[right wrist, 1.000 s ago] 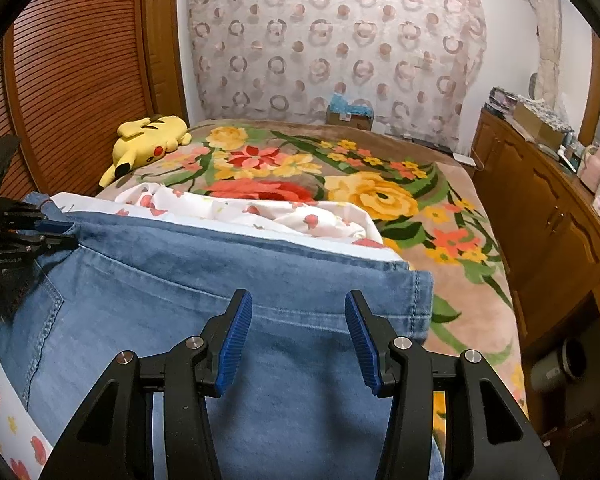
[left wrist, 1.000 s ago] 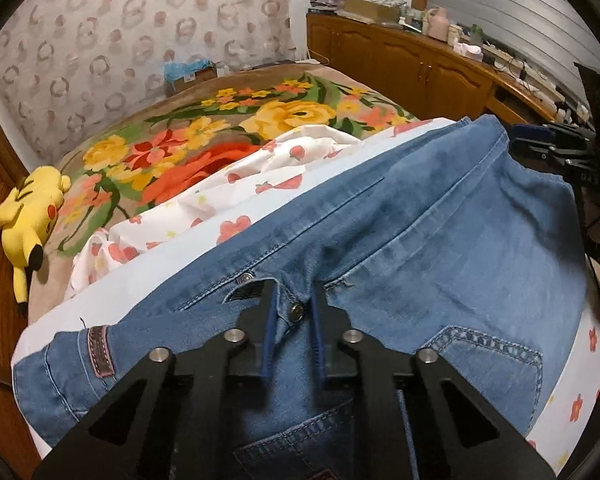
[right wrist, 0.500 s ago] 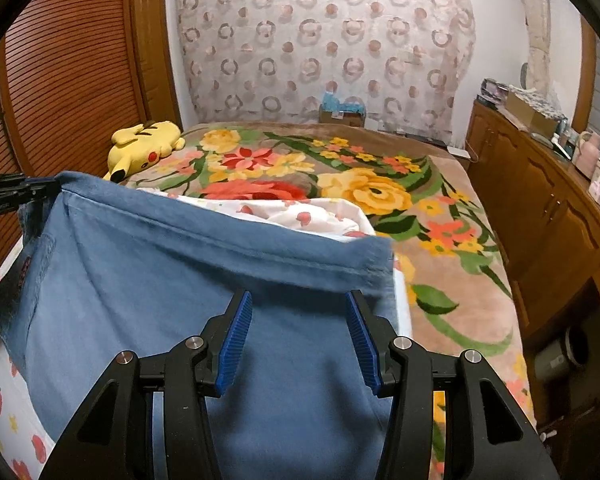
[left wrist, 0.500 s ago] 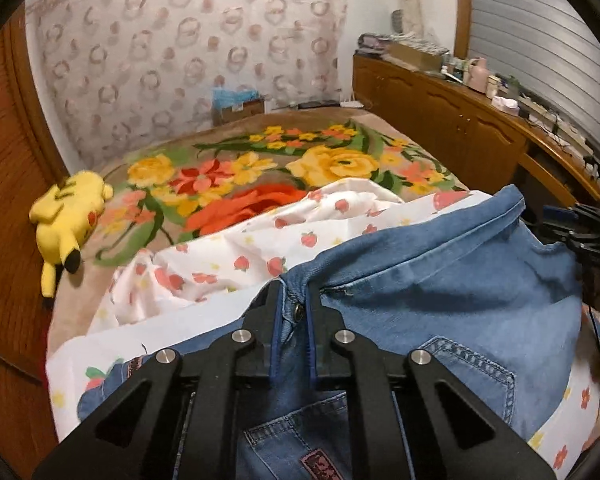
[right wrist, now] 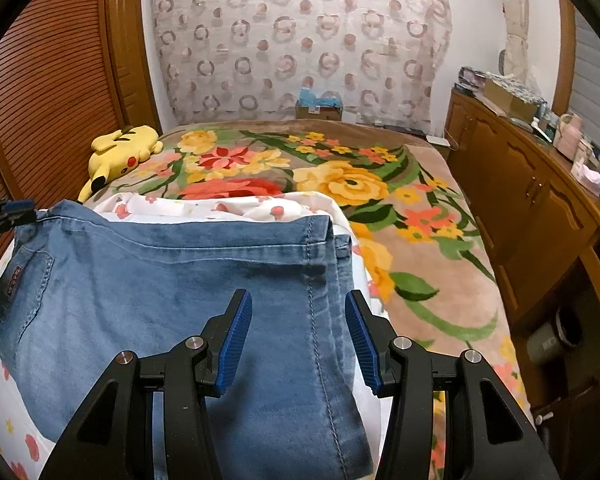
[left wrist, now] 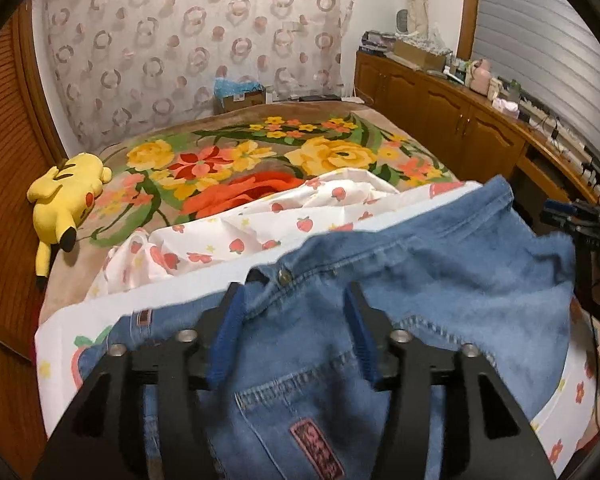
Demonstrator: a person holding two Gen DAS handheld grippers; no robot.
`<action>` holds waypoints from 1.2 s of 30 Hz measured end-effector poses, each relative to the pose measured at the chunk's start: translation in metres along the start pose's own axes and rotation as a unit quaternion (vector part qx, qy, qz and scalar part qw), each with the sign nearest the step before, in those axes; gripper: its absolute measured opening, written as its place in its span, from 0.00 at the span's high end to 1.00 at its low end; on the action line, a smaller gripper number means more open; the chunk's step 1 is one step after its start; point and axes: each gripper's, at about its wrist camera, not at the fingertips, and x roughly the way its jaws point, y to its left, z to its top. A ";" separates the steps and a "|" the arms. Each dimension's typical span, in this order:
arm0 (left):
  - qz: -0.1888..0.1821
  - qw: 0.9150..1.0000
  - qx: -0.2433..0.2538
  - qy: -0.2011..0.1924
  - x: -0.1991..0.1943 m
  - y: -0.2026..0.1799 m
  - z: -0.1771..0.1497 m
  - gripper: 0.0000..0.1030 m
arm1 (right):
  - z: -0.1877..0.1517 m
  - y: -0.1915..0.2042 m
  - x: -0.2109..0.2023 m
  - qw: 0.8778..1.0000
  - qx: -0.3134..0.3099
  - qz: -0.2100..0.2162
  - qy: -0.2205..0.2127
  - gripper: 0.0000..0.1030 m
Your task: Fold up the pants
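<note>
Pants (left wrist: 440, 288), soft heavy denim, lie folded on the bed's strawberry sheet (left wrist: 260, 220); best gripped at the thick waistband. Left gripper (left wrist: 296, 336) jaws are opening, waistband loose between them. Right gripper (right wrist: 298, 340) jaws are released above the legs.

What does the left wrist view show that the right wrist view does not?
Only the left wrist view shows the jeans' waist button, the whole back pocket with its pink label, and the left tongs, which are opening with denim between them.

Only the right wrist view shows the folded leg hems and the right tongs, open above the denim.

Both show the jeans, the strawberry sheet, the floral blanket and the yellow plush.
</note>
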 end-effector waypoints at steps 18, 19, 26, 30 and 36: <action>-0.027 0.999 -0.011 -0.021 -0.037 -0.032 -0.044 0.24 | -0.044 0.006 -0.056 0.999 0.036 -0.013 0.009 0.51; -0.028 0.999 -0.010 -0.021 -0.040 -0.033 -0.046 0.24 | -0.045 0.006 -0.058 0.999 0.039 -0.014 0.010 0.51; -0.033 0.999 -0.010 -0.013 -0.048 -0.042 -0.066 0.24 | -0.061 0.003 -0.069 0.999 0.047 -0.017 0.022 0.51; -0.034 0.999 -0.007 -0.009 -0.051 -0.048 -0.075 0.24 | -0.063 0.001 -0.071 0.998 0.048 -0.024 0.026 0.51; -0.035 0.999 -0.008 -0.003 -0.052 -0.055 -0.082 0.24 | -0.056 0.001 -0.068 0.998 0.047 -0.031 0.025 0.51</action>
